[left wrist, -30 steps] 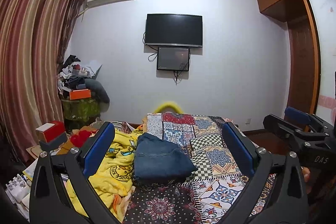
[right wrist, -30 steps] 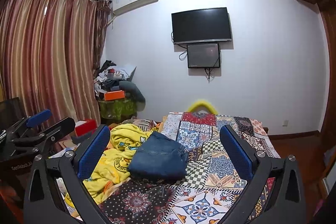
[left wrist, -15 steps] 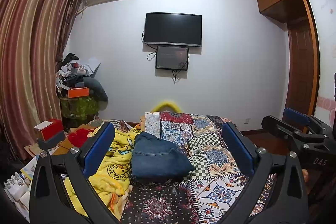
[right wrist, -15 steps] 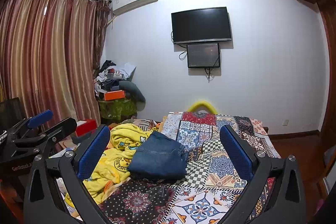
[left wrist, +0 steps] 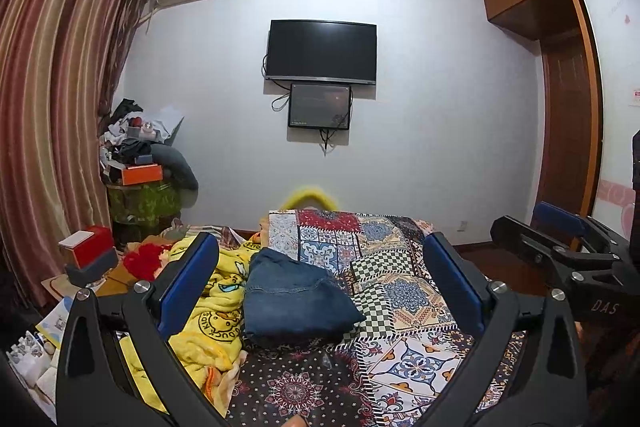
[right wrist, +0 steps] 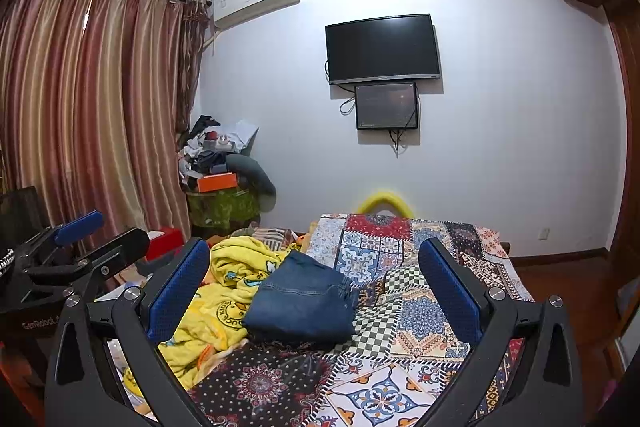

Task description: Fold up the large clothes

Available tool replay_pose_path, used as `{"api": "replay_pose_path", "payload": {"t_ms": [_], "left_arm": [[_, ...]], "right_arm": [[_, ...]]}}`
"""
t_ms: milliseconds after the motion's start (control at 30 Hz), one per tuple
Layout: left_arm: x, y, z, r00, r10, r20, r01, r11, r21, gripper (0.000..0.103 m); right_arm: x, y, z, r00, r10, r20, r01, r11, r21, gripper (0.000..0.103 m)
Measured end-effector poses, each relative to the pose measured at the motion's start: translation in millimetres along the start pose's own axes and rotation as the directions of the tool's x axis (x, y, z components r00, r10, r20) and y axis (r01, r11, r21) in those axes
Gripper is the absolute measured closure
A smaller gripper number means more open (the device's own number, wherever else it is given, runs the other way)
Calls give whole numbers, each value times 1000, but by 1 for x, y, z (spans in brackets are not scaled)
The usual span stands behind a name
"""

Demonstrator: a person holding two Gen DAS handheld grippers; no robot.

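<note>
Nearest the cameras, the left gripper [left wrist: 320, 279] and the right gripper [right wrist: 314, 275] are both held above the foot of the bed, fingers spread wide apart and holding nothing, neither one touching any cloth. Just beyond them, on the patchwork bedspread [left wrist: 404, 291], lies the pair of jeans [left wrist: 294, 297], already folded into a compact blue bundle, its left edge against a crumpled yellow blanket [left wrist: 212, 307] that spills over the bed's left side. The folding of the jeans looks finished, so this seems to be a pause between garments or the end of the job. If another piece is to be folded, the next move calls for reaching down to a loose edge and closing the fingers on it. Farther off, a cluttered stand [left wrist: 140, 183] sits by the curtain [left wrist: 52, 115], and a television [left wrist: 322, 53] hangs on the far wall.
</note>
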State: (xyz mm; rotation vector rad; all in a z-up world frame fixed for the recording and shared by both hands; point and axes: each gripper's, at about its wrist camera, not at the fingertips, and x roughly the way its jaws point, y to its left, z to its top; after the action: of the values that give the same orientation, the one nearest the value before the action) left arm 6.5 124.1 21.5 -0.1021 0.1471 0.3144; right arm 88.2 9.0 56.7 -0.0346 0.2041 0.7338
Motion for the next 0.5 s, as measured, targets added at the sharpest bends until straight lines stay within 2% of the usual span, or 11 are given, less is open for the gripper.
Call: {"api": "replay_pose_path", "payload": {"t_ms": [500], "left_arm": [[0,3,0,1000,-6,0,6,1000,-4,0]], "right_arm": [[2,0,-1,1000,-5,-4,5,1000,0,0]]}}
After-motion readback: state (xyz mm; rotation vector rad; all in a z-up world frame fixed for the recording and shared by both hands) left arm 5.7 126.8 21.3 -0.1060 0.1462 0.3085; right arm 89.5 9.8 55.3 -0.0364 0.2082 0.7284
